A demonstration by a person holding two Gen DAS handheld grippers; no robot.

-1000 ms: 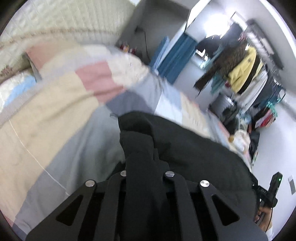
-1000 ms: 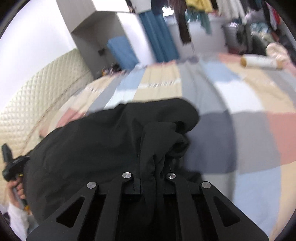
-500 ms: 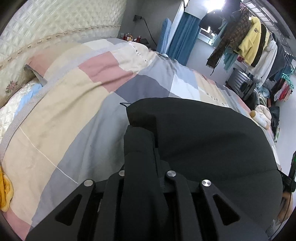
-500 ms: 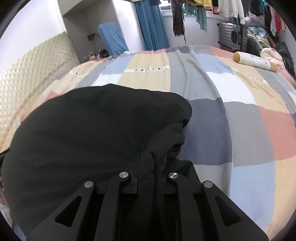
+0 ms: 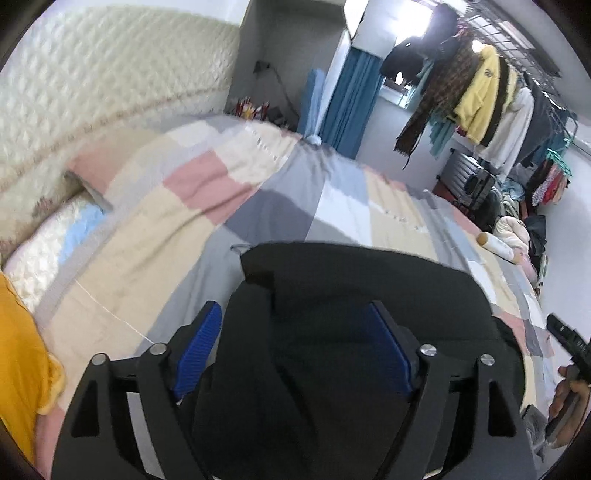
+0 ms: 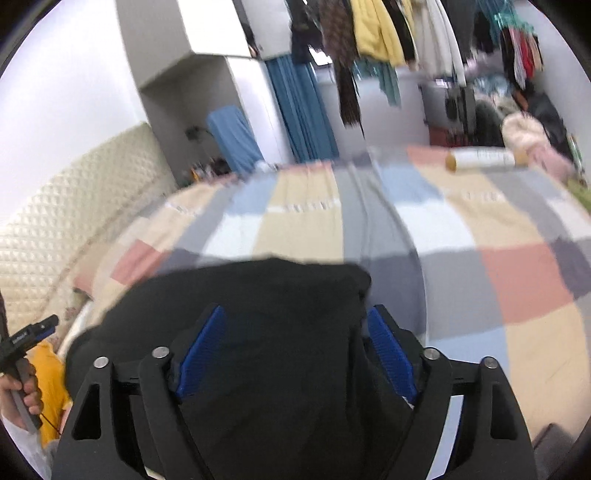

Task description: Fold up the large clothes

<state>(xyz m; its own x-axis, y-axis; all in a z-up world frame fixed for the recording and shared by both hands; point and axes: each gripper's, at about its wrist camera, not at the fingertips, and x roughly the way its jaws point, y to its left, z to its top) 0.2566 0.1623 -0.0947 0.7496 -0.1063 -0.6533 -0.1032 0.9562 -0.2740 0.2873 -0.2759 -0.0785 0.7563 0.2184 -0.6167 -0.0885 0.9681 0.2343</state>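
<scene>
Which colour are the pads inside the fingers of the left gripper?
Blue, ribbed pads on the left gripper; the left wrist view shows them best.

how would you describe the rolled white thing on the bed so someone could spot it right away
Start from the big bed with the patchwork quilt of beige, grey, pink and pale blue blocks. Look past the black garment to the quilt's far edge, near the clothes rack. There lies the white roll, a cylinder on its side with tan ends, the only stiff tube among soft fabrics.
</scene>
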